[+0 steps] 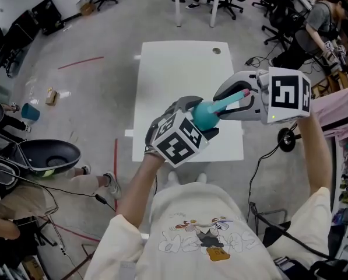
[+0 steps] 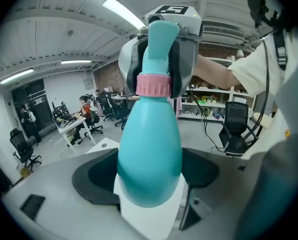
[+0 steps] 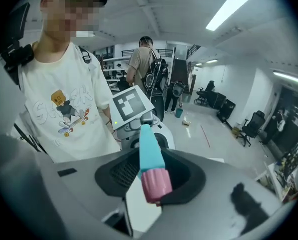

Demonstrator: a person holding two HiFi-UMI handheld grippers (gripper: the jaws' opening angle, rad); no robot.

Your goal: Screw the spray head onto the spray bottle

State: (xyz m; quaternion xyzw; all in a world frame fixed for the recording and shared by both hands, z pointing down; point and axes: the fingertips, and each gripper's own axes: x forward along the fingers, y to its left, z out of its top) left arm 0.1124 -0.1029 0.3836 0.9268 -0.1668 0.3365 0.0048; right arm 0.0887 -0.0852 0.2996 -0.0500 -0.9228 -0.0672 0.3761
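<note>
My cream T-shirt (image 1: 204,226) fills the bottom of the head view, and both forearms reach out from it over the near end of the white table (image 1: 162,80). Over to my left gripper (image 1: 204,120): the jaws are clamped on the fat belly of the teal spray bottle (image 2: 149,149), with a dark pad pressed to each side. The bottle's base is right up against my camera and its neck runs away from me, tilted upward. Follow that neck and there's the pink collar, and past it the bottle's top disappears into the other tool.

Now my right gripper (image 1: 239,98): it comes in from the opposite side, nose to nose with the left one, angled downward. Its jaws are closed on the spray head (image 3: 156,184), gripping at that pink collar, and the slim teal neck stretches away toward the left gripper's marker cube. The head sits in line with the bottle, on the end of the neck. How far it is threaded down, I can't tell.

The whole assembly is held between the two tools above the table's near right part. Behind me, a person with a backpack (image 3: 148,59) stands on the grey floor.
</note>
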